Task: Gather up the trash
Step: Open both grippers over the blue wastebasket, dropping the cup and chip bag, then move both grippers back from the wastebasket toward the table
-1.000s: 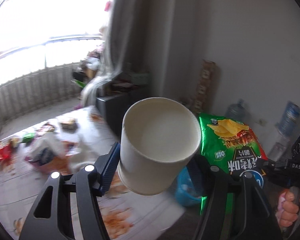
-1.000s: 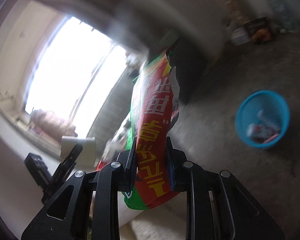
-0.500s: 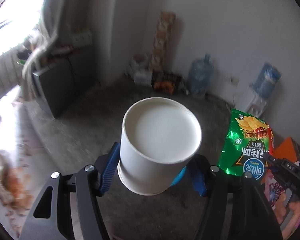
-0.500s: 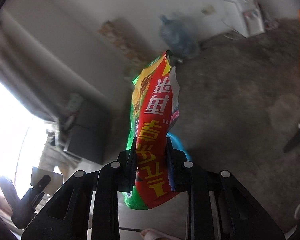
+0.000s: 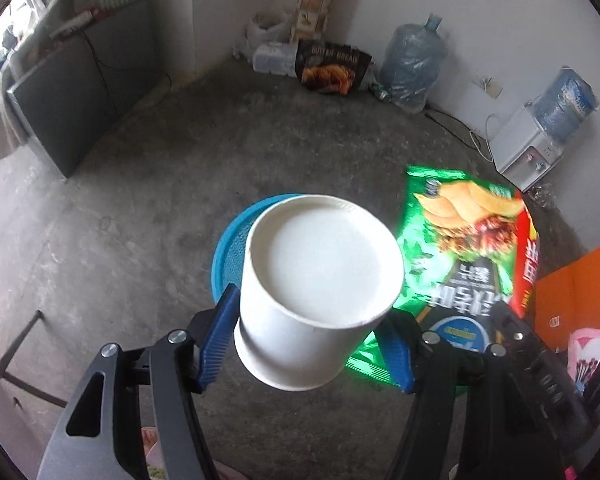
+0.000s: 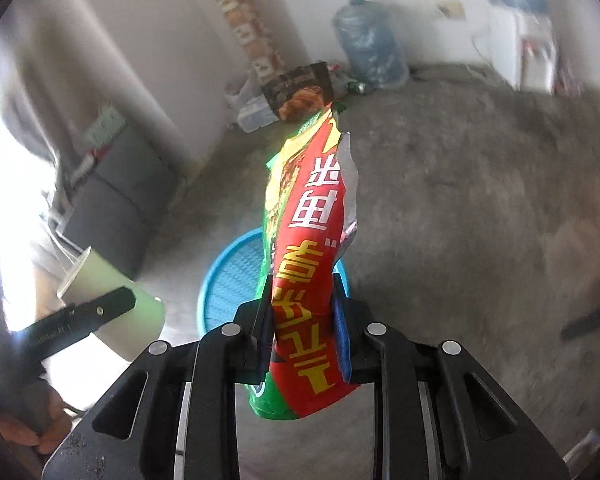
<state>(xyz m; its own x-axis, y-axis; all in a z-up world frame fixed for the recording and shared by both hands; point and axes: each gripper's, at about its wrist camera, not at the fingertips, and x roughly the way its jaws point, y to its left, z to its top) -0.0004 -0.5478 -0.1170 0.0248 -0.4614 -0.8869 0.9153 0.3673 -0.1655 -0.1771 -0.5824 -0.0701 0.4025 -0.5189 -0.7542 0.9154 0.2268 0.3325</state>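
My left gripper (image 5: pixel 306 340) is shut on a white paper cup (image 5: pixel 316 292), held bottom-forward above a blue mesh trash basket (image 5: pixel 230 248) on the concrete floor. My right gripper (image 6: pixel 302 328) is shut on a green and red chip bag (image 6: pixel 306 248), which hangs above the same basket (image 6: pixel 228 280). The bag also shows in the left wrist view (image 5: pixel 464 248), just right of the cup. The cup and left gripper show at the left of the right wrist view (image 6: pixel 112 308). The basket's inside is mostly hidden.
A grey cabinet (image 5: pixel 72 100) stands at the left wall. Water bottles (image 5: pixel 412 64), a bread bag (image 5: pixel 332 66) and a water dispenser (image 5: pixel 528 148) line the far wall. An orange box (image 5: pixel 576 296) lies at the right.
Both grippers have swung away from the littered table and window toward the floor. The blue basket now sits right under the cup and the chip bag. Both grips are unchanged.
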